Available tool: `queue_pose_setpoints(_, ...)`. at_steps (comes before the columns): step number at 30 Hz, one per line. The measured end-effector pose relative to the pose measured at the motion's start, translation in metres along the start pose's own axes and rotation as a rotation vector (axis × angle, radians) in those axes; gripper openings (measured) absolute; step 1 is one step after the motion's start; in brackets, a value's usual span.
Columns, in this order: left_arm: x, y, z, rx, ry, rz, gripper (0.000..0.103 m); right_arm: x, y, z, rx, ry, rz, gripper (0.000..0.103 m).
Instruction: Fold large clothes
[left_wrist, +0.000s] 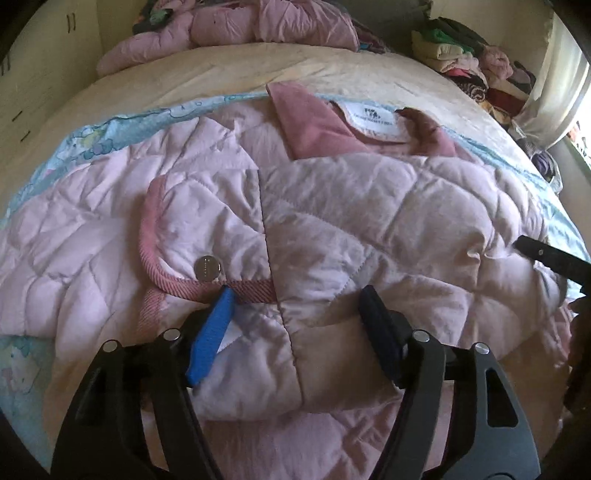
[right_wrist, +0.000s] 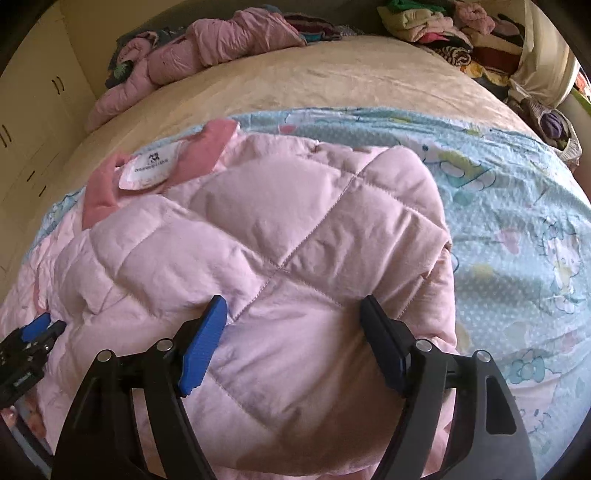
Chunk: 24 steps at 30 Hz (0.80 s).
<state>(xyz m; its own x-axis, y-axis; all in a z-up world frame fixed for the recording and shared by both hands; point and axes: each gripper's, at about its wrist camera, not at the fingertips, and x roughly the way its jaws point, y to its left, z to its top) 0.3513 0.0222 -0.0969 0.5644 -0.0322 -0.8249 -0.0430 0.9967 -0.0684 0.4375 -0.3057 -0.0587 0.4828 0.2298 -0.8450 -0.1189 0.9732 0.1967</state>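
A pale pink quilted jacket lies spread on the bed, its darker pink collar and white label at the far side. A silver snap button sits on a ribbed pink trim. My left gripper is open, its jaws wide apart just above the jacket's front. The right gripper's black tip shows at the right edge. In the right wrist view the jacket fills the middle, one side folded over. My right gripper is open above it. The left gripper shows at the left edge.
A light blue cartoon-print sheet lies under the jacket on a beige bed cover. Another pink jacket is heaped at the head of the bed. Stacked clothes lie at the far right. Cream cupboards stand at left.
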Motion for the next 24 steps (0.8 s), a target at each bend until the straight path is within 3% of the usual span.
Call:
queue_pose_setpoints(9,0.001,0.0,0.001,-0.006,-0.008,-0.011,0.064,0.007,0.0,-0.004,0.007,-0.008,-0.023,0.075)
queue_pose_setpoints(13,-0.011,0.006,0.004,-0.009,0.007,-0.041,0.084,-0.012,0.003,-0.003,0.054,-0.016,0.021,0.088)
queue_pose_setpoints(17,-0.025,0.017,0.006,-0.038,-0.002,-0.053,0.094,-0.037,0.011,-0.003,0.098,-0.061,0.087,0.094)
queue_pose_setpoints(19,-0.032,0.023,0.006,-0.048,-0.003,-0.072,0.094,-0.048,0.02,-0.004,0.095,-0.085,0.103,0.097)
queue_pose_setpoints(22,-0.042,0.026,0.003,-0.038,-0.013,-0.019,0.094,-0.065,0.04,-0.007,0.056,-0.119,0.117,0.098)
queue_pose_setpoints(24,-0.048,0.029,0.002,-0.041,-0.02,-0.025,0.094,-0.074,0.05,-0.007,0.043,-0.137,0.129,0.098)
